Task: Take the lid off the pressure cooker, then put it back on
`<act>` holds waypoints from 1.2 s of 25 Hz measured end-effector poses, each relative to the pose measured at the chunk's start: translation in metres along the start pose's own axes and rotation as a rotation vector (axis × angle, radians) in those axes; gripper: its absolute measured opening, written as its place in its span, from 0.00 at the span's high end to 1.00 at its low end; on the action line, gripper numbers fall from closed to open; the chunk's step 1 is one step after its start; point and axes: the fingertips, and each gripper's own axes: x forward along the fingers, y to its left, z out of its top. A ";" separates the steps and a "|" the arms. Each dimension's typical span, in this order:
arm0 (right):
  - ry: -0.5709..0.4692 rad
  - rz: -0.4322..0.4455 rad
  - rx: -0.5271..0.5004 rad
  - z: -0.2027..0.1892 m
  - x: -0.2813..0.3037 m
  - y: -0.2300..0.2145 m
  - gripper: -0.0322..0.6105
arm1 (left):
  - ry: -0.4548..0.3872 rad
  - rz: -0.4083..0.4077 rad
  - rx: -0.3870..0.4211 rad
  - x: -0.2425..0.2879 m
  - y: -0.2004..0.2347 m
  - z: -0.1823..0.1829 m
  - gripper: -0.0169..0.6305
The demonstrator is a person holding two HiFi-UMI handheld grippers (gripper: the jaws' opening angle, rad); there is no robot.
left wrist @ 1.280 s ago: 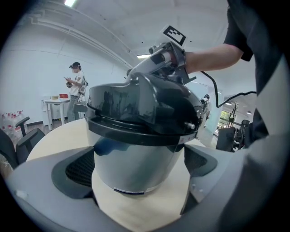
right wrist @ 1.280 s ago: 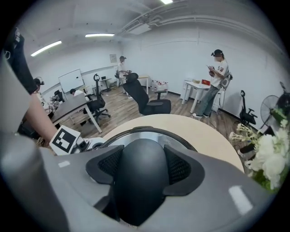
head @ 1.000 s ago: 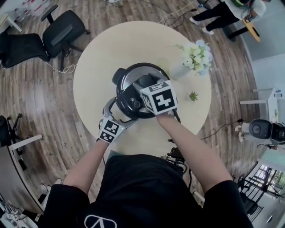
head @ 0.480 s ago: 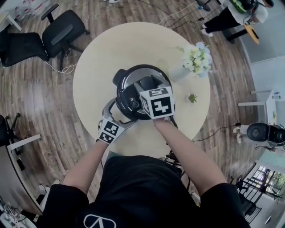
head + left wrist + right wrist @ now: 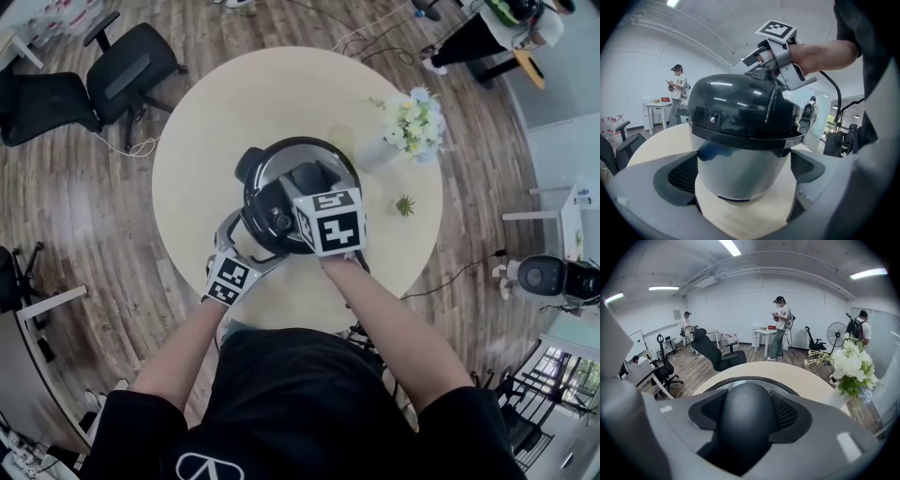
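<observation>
The right claw [image 5: 747,412] is clamping the black domed lid handle [image 5: 745,427], its pads pressing both flanks of the dome. The lid [image 5: 740,108] is sitting closed on the pressure cooker [image 5: 272,199], directly beneath that claw. The left claw [image 5: 745,174] is standing open with its pads flanking the cooker's steel body [image 5: 740,161]. A strip of the round table [image 5: 740,213] is showing between its right-hand pad and the steel, so it is bracing loosely at best.

The dome is looking smooth and rounded, so the pads are likely risking a slip around it rather than turning the lid. If the lid is binding, the twist is going into the whole pot. With the left claw not clamping, the cooker could be spinning or skating on the table. Lifting before the lid is fully unlocked could be dragging the pot up and tipping it. A vase of white flowers [image 5: 853,366] is standing ahead and to the right of the right claw, within reach of a wide swing.

Against the earlier head view, the right claw's marker cube [image 5: 330,221] is now facing the camera more squarely, suggesting a slight roll on the handle. The left claw and cooker are staying put, and the lid is still seated.
</observation>
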 end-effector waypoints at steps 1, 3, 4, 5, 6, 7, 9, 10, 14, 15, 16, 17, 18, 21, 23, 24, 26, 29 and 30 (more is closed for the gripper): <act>-0.004 -0.002 -0.003 0.000 0.000 0.000 0.51 | 0.000 0.000 0.000 0.000 0.000 0.000 0.06; -0.011 -0.004 -0.008 0.000 0.000 -0.001 0.51 | 0.000 -0.001 0.000 0.001 0.000 0.000 0.06; -0.017 -0.005 -0.012 0.000 0.000 -0.001 0.51 | 0.000 0.000 0.000 0.001 0.000 0.000 0.06; -0.022 -0.006 -0.015 0.000 0.000 -0.001 0.51 | 0.001 0.000 0.000 0.001 0.000 0.000 0.06; -0.026 -0.006 -0.017 0.000 0.000 -0.001 0.51 | 0.002 -0.001 0.000 0.001 0.000 0.000 0.06; -0.026 -0.005 -0.017 0.000 -0.001 -0.001 0.51 | 0.003 -0.001 0.000 0.001 -0.001 0.000 0.06; -0.018 -0.001 -0.014 0.000 0.000 -0.002 0.51 | 0.003 -0.001 0.002 0.001 0.000 0.000 0.06; -0.013 0.001 -0.012 -0.001 0.000 -0.002 0.51 | 0.003 -0.002 0.002 0.001 0.000 0.000 0.06; -0.003 0.005 -0.025 0.001 -0.001 -0.002 0.51 | 0.001 -0.002 0.001 0.001 -0.001 -0.001 0.06; -0.001 0.006 -0.023 0.003 -0.002 -0.002 0.51 | 0.001 -0.002 0.001 0.001 -0.001 -0.001 0.06; 0.000 0.010 -0.013 0.006 -0.004 -0.003 0.51 | 0.001 -0.003 0.002 0.001 -0.001 -0.001 0.06; -0.001 0.017 0.004 0.010 -0.007 -0.004 0.51 | 0.000 -0.002 0.002 0.001 0.000 0.000 0.06; -0.006 0.027 0.024 0.015 -0.011 -0.004 0.51 | -0.001 -0.002 0.003 0.002 0.000 0.000 0.06; -0.017 0.052 0.073 0.027 -0.021 -0.006 0.51 | -0.004 0.001 0.002 0.002 0.000 0.000 0.06; -0.007 0.052 0.090 0.028 -0.027 -0.007 0.51 | -0.004 0.001 0.001 0.002 -0.001 -0.001 0.06; 0.002 0.046 0.084 0.028 -0.029 -0.008 0.51 | -0.004 0.001 0.001 0.002 -0.001 -0.001 0.06; 0.010 0.026 0.032 0.035 -0.036 -0.009 0.51 | -0.004 0.001 0.002 0.001 0.000 -0.001 0.06; -0.019 0.017 -0.038 0.054 -0.050 -0.009 0.51 | -0.008 0.002 0.002 0.002 0.001 -0.001 0.06; -0.031 0.026 -0.034 0.060 -0.054 -0.009 0.51 | -0.008 0.002 0.002 0.001 0.001 -0.001 0.06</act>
